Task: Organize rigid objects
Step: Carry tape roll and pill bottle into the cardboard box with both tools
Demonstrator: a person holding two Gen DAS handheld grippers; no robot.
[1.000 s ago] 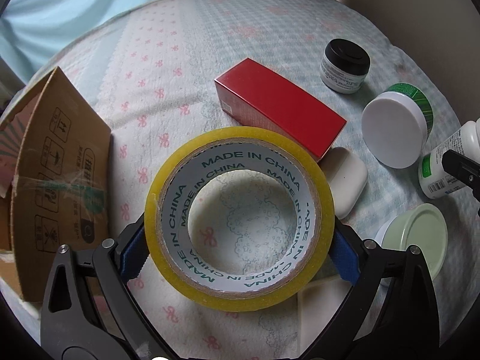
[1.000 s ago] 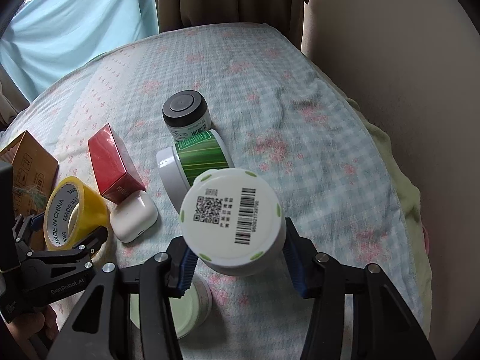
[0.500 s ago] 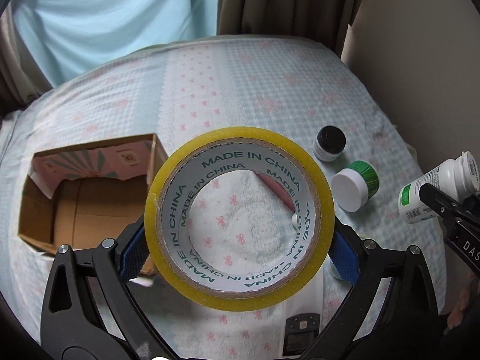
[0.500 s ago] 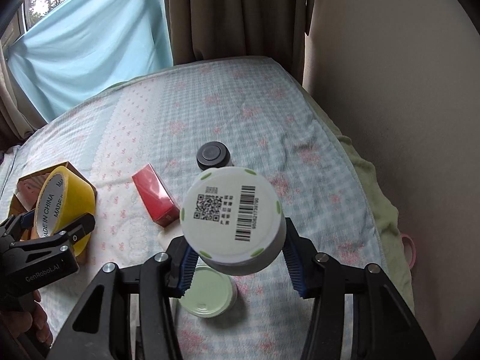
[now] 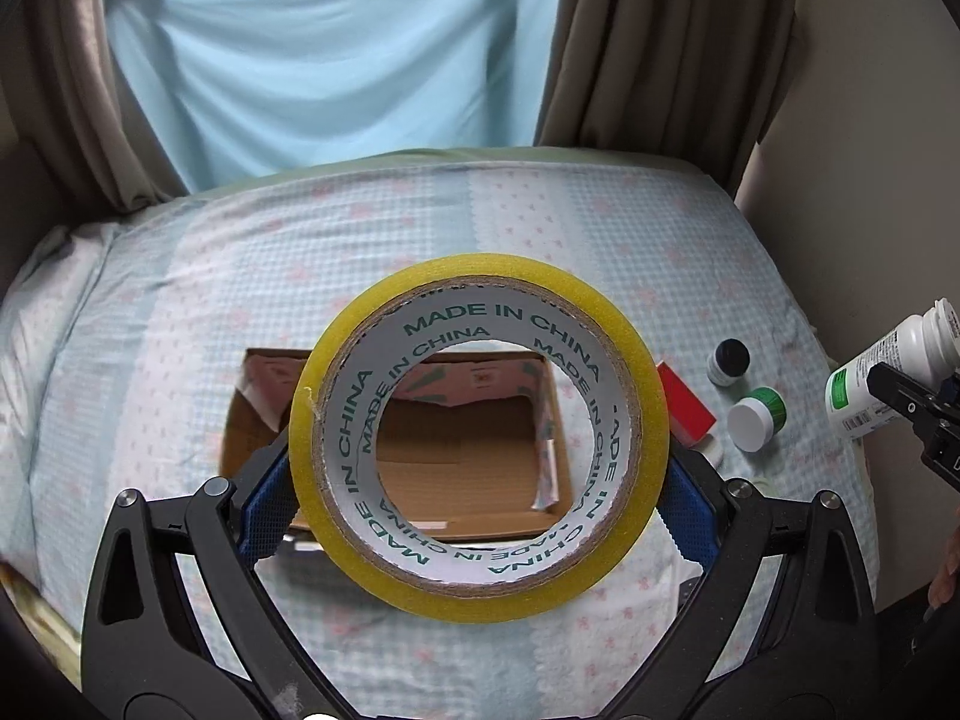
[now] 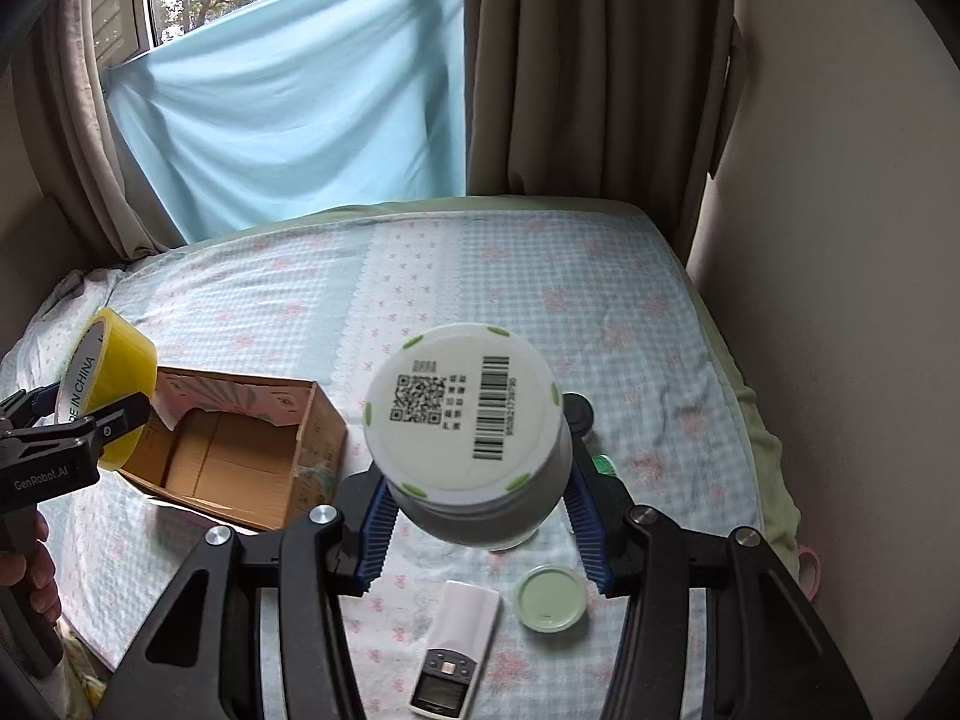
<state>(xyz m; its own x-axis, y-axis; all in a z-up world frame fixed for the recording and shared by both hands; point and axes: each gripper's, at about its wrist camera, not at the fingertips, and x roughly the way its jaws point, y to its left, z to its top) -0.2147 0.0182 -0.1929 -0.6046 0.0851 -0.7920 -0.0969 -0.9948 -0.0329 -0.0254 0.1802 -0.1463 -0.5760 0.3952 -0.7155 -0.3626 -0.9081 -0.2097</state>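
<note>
My left gripper (image 5: 477,507) is shut on a yellow tape roll (image 5: 630,360), held high above the bed. The open cardboard box (image 5: 549,420) lies below it, seen through the roll's hole. The roll (image 6: 117,354) and the box (image 6: 312,438) also show at the left of the right wrist view. My right gripper (image 6: 480,525) is shut on a white bottle (image 6: 465,414) with a barcode on its base, held above the bed right of the box. The bottle (image 5: 864,378) also shows at the right edge of the left wrist view.
On the checked bedspread (image 6: 600,312) lie a red box (image 5: 684,402), a black-lidded jar (image 5: 729,360), a white and green jar (image 5: 756,420), a pale green lid (image 6: 551,597) and a white remote (image 6: 456,642). A wall (image 6: 840,240) stands on the right and curtains (image 6: 300,108) behind.
Both grippers have risen far above the bed with their loads. The left one moved left over the cardboard box; the objects on the bed now look small and distant.
</note>
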